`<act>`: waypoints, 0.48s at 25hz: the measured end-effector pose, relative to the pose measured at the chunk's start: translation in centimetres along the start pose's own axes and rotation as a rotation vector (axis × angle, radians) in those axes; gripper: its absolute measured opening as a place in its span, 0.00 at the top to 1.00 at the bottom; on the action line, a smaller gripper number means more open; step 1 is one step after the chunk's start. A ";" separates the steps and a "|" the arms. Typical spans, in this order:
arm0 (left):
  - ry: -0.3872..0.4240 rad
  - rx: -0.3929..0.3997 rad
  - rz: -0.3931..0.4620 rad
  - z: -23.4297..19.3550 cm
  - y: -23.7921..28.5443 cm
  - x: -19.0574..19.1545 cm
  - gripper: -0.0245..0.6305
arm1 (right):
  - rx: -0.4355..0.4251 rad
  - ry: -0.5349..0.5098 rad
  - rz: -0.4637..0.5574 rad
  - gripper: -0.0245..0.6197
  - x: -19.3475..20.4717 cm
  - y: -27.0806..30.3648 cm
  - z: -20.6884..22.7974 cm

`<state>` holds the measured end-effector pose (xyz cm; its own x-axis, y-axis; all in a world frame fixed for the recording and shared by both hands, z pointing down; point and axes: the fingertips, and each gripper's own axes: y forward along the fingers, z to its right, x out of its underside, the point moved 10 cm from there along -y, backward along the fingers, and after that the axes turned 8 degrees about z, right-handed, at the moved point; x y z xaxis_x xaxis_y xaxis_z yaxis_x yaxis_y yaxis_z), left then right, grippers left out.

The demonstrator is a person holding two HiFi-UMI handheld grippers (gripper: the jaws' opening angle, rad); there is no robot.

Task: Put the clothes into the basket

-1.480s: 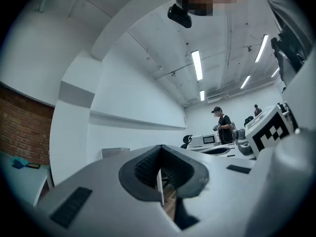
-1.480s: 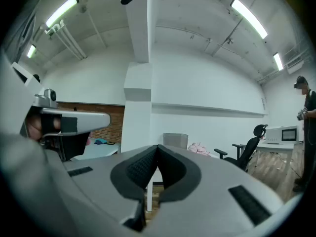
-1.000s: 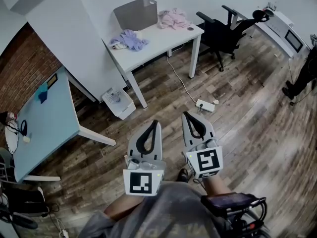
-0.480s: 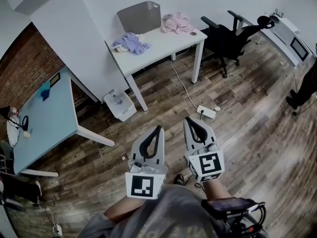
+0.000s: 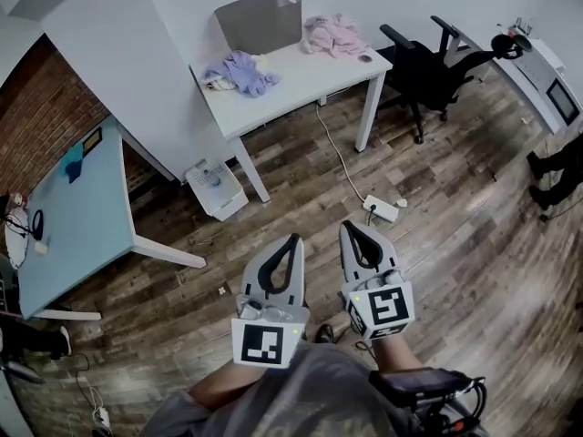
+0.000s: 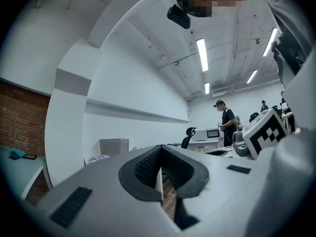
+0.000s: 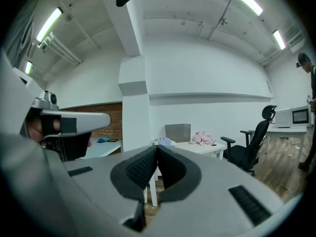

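While the left gripper (image 5: 291,239) and right gripper (image 5: 349,228) are both closed on nothing, the clothes (image 5: 241,69) lie at twelve o'clock on the table (image 5: 301,78) beside the basket (image 5: 260,21); best to approach first, then open above one garment.

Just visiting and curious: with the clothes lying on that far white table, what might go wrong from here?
The white power strip and its cable lie on the wooden floor before the white table: a possible trip. The left gripper and right gripper are shut and empty; they must open before grabbing the lilac garment.
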<state>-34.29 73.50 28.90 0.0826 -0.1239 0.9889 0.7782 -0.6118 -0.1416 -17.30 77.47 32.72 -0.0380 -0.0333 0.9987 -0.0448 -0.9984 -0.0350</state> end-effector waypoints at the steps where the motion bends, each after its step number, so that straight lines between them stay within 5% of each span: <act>1: -0.002 0.001 -0.002 -0.7 1.0 0.2 0.95 | 0.001 0.004 -0.004 0.95 0.2 1.2 0.4; 12: -0.020 0.005 0.026 -11.4 10.3 1.7 0.95 | -0.020 -0.006 -0.006 0.95 -0.3 16.0 1.3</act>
<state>-33.24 58.03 28.65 0.1151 -0.1241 0.9856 0.7785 -0.6050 -0.1671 -16.67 61.40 31.87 -0.0321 -0.0276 0.9991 -0.0648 -0.9975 -0.0297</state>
